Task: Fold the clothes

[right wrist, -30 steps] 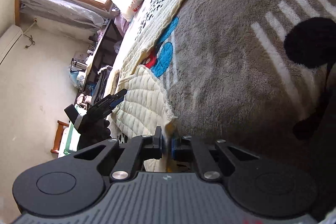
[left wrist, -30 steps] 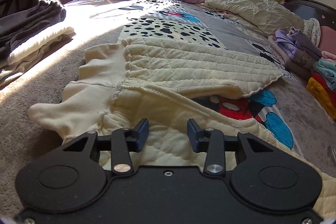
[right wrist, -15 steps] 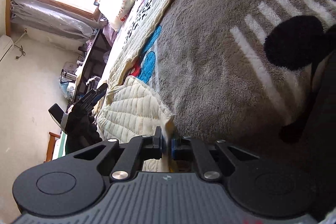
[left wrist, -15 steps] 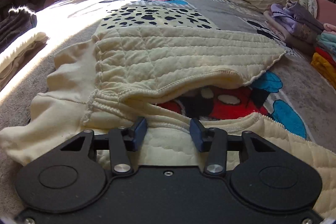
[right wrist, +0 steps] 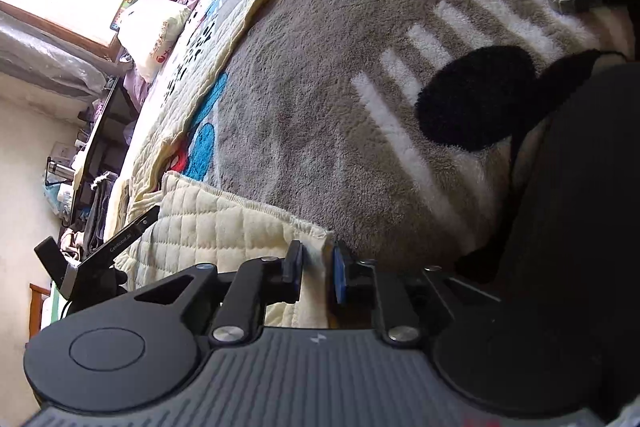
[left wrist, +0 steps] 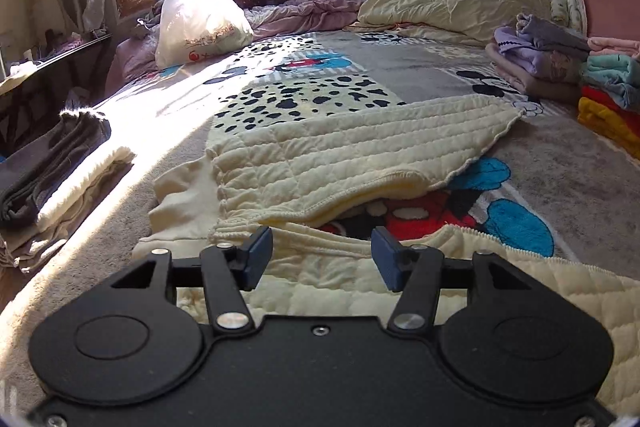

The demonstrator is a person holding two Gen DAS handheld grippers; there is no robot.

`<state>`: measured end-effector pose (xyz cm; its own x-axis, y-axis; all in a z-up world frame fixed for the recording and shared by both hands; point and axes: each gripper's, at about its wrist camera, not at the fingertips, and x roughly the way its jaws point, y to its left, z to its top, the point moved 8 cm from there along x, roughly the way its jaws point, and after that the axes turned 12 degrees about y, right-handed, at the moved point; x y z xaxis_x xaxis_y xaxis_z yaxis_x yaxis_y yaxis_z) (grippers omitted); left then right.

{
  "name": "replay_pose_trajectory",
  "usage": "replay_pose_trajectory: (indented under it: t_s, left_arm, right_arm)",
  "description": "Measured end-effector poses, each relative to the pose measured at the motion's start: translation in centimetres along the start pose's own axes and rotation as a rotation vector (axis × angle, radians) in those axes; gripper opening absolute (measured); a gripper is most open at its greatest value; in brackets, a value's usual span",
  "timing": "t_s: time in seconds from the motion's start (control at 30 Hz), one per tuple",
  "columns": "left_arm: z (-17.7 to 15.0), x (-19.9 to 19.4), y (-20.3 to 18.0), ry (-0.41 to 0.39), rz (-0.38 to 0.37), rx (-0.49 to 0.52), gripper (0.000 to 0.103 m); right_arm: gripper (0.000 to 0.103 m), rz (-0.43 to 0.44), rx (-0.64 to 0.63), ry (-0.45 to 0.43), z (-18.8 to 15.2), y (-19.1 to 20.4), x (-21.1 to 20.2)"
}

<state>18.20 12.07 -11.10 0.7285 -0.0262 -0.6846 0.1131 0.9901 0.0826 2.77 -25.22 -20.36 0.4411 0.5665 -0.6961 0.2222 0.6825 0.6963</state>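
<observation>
A cream quilted garment (left wrist: 340, 155) lies across the cartoon-print blanket (left wrist: 560, 179), its upper layer folded over the lower one. My left gripper (left wrist: 320, 255) hovers just above the garment's near edge with its jaws opening and nothing between the blue pads (left wrist: 258, 255). In the right wrist view, the garment's hem corner (right wrist: 224, 227) sits between the jaws of my right gripper (right wrist: 316, 269). Those jaws are opening, with a gap beside the right-hand pad. The left gripper (right wrist: 120, 239) shows at the garment's far side.
Folded clothes are stacked at the right (left wrist: 600, 87) and left (left wrist: 52, 171) edges of the bed. A white bag (left wrist: 200, 23) and a cream duvet (left wrist: 452, 7) lie by the window. A dark shape (right wrist: 580, 187) fills the right of the right wrist view.
The left gripper's jaws have widened and it has lifted and tipped up, so the window now shows. The right gripper's jaws, pinched shut on the hem before, have parted.
</observation>
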Motion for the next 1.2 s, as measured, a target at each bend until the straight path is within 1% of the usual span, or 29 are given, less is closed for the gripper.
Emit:
replay_pose_trajectory:
  t_s: [0.03, 0.07, 0.1, 0.13, 0.17, 0.2, 0.27, 0.3, 0.37, 0.43, 0.53, 0.63, 0.67, 0.7, 0.8, 0.83, 0.87, 0.9, 0.93, 0.97, 1.07, 1.1, 1.13, 1.17, 1.2]
  left_arm:
    - [0.2, -1.3, 1.5, -0.026, 0.028, -0.043, 0.055]
    - [0.1, -2.3, 2.4, -0.046, 0.04, -0.06, 0.055]
    - [-0.2, -3.4, 3.3, -0.064, 0.052, -0.061, 0.055]
    - [-0.6, -4.5, 4.0, -0.081, 0.077, -0.035, 0.055]
    - [-1.2, -5.1, 4.5, -0.091, 0.114, 0.005, 0.055]
    - [-1.7, -5.6, 4.8, -0.096, 0.149, 0.047, 0.055]
    - [-3.2, -5.8, 5.3, -0.079, 0.211, 0.142, 0.055]
    - [-3.9, -5.8, 5.5, -0.07, 0.236, 0.192, 0.055]
    - [-5.2, -5.4, 5.1, -0.051, 0.254, 0.301, 0.055]
    - [-6.6, -5.1, 4.9, -0.032, 0.273, 0.411, 0.055]
    - [-8.5, -3.9, 4.7, 0.001, 0.322, 0.561, 0.055]
    - [-8.9, -3.0, 4.5, 0.005, 0.348, 0.646, 0.054]
    - [-8.3, -3.0, 4.6, -0.008, 0.355, 0.627, 0.054]
    - [-7.4, -3.1, 4.9, -0.026, 0.336, 0.57, 0.051]
    - [-4.3, -3.3, 6.0, -0.083, 0.214, 0.334, 0.045]
    - [-3.7, -2.8, 6.5, -0.08, 0.175, 0.259, 0.045]
    - [-3.4, -2.0, 6.9, -0.052, 0.131, 0.184, 0.045]
    - [-3.9, 0.0, 7.1, 0.053, 0.072, 0.111, 0.045]
    - [-4.7, 2.2, 7.2, 0.18, 0.014, 0.047, 0.045]
    - [-6.2, 4.2, 7.3, 0.33, -0.029, 0.012, 0.046]
    - [-5.2, 2.8, 7.9, 0.296, -0.036, -0.041, 0.047]
    - [-4.7, 1.8, 7.9, 0.237, -0.022, -0.037, 0.047]
    - [-4.4, 1.4, 7.8, 0.199, -0.015, -0.027, 0.047]
    - [-4.9, 1.5, 7.5, 0.206, -0.024, -0.018, 0.047]
    - [-5.5, 1.8, 7.3, 0.233, -0.029, -0.001, 0.047]
  right_arm:
    - [0.02, -0.011, -0.015, -0.029, 0.2, 0.1, -0.7]
    - [0.02, -0.01, -0.037, -0.052, 0.4, 0.3, -1.5]
    - [0.022, -0.009, -0.076, -0.061, 0.5, 0.8, -2.0]
    - [0.025, -0.031, -0.143, -0.065, 0.5, 1.6, -2.5]
    - [0.034, -0.053, -0.21, -0.068, 0.5, 2.3, -2.9]
    - [0.039, -0.077, -0.292, -0.067, 0.2, 3.3, -3.2]
    - [0.042, -0.139, -0.506, -0.067, -0.8, 5.9, -3.6]
    - [0.043, -0.181, -0.613, -0.062, -1.5, 6.9, -3.5]
    - [0.043, -0.262, -0.809, -0.043, -3.0, 8.7, -2.8]
    - [0.045, -0.339, -1.009, 0.001, -5.2, 10.2, -1.9]
    - [0.045, -0.424, -1.24, 0.051, -8.5, 11.3, -0.1]
    - [0.045, -0.507, -1.434, 0.106, -11.8, 11.3, 1.5]
    - [0.045, -0.522, -1.472, 0.136, -12.7, 11.0, 2.0]
    - [0.045, -0.533, -1.494, 0.161, -13.3, 10.7, 2.5]
    - [0.045, -0.562, -1.524, 0.204, -14.0, 9.8, 3.4]
    - [0.045, -0.566, -1.521, 0.209, -13.9, 9.8, 3.6]
    - [0.045, -0.565, -1.516, 0.211, -13.8, 9.7, 3.7]
    - [0.045, -0.566, -1.512, 0.211, -13.7, 9.7, 3.8]
    - [0.045, -0.571, -1.513, 0.21, -13.7, 9.7, 4.0]
    - [0.045, -0.576, -1.514, 0.209, -13.7, 9.7, 4.1]
    - [0.045, -0.599, -1.534, 0.217, -14.0, 9.4, 4.6]
    - [0.045, -0.613, -1.545, 0.224, -14.0, 9.2, 4.8]
    - [0.045, -0.627, -1.555, 0.228, -14.1, 9.0, 5.0]
    - [0.045, -0.636, -1.561, 0.223, -14.1, 8.9, 5.0]
    - [0.045, -0.644, -1.565, 0.219, -14.1, 8.9, 5.0]
